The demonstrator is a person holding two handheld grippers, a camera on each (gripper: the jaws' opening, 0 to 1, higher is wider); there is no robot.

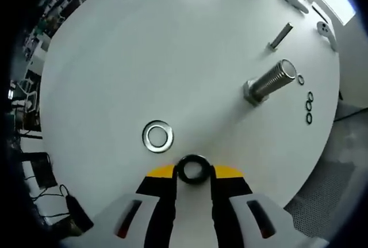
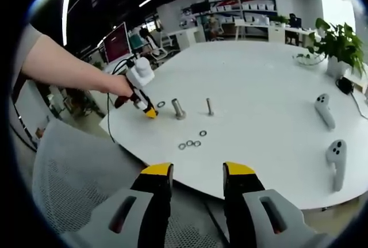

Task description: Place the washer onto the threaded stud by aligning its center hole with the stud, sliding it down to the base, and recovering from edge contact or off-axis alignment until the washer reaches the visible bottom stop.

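Observation:
A dark washer (image 1: 192, 159) sits pinched between the yellow-tipped jaws of my left gripper (image 1: 192, 171), just above the white table. The big threaded stud (image 1: 269, 82) stands on its hex base to the upper right, well away from the washer. A silver washer (image 1: 157, 136) lies flat on the table just left of the jaws. In the right gripper view, a hand holds the left gripper (image 2: 150, 113) low beside the stud (image 2: 178, 109). My right gripper (image 2: 197, 174) hangs open off the table's near edge with nothing in it.
A thinner bolt (image 1: 280, 36) stands beyond the stud, and several small washers (image 1: 309, 107) lie near it. Two white controllers (image 2: 324, 110) (image 2: 336, 157) rest on the table's right side. A mesh chair (image 2: 69, 173) is under my right gripper, and a potted plant (image 2: 339, 44) stands far right.

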